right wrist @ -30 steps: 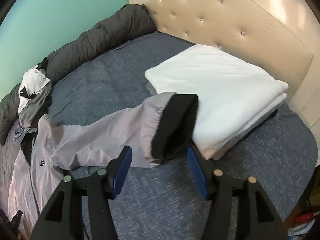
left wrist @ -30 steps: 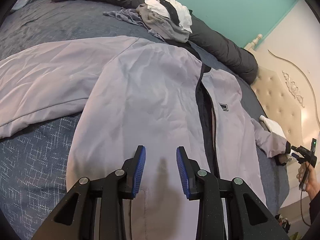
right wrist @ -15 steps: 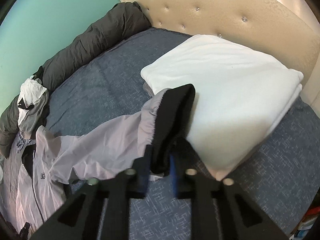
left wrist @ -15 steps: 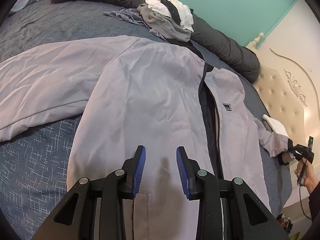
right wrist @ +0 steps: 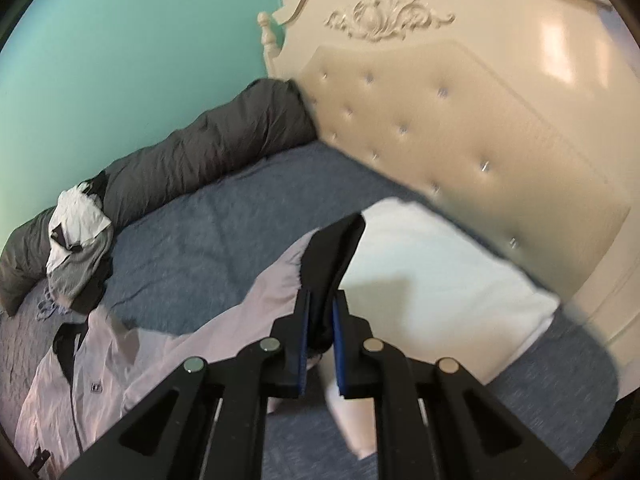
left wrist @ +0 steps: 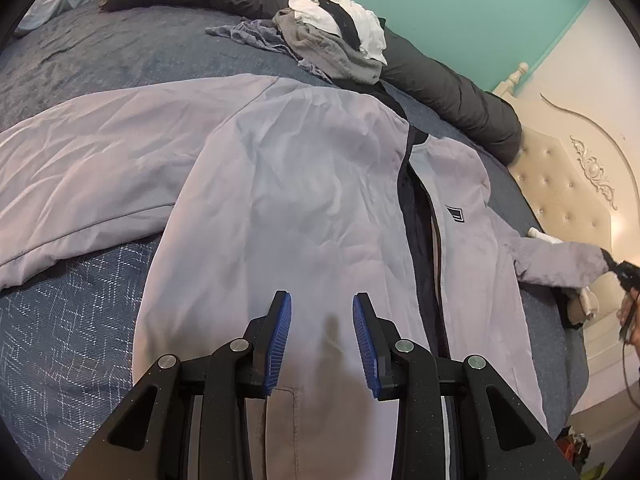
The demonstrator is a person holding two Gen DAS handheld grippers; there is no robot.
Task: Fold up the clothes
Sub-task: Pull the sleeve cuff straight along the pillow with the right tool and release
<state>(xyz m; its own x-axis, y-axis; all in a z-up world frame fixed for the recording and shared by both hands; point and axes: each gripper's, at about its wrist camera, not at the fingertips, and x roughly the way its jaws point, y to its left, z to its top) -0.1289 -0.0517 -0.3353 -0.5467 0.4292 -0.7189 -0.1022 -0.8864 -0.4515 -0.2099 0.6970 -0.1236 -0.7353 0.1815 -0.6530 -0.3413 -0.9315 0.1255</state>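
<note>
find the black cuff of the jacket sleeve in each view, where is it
Left wrist view: the black cuff is a sliver at the far right edge, at the end of the outstretched grey sleeve, where the right gripper meets it.
Right wrist view: the cuff is at centre, clamped between the right gripper pads and lifted off the bed.
Shared landmark: the jacket's small chest logo.

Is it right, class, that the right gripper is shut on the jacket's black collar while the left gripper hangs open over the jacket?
Not quite. The right gripper is shut on the jacket's black cuff, as the right wrist view shows. The left gripper hangs open.
</note>
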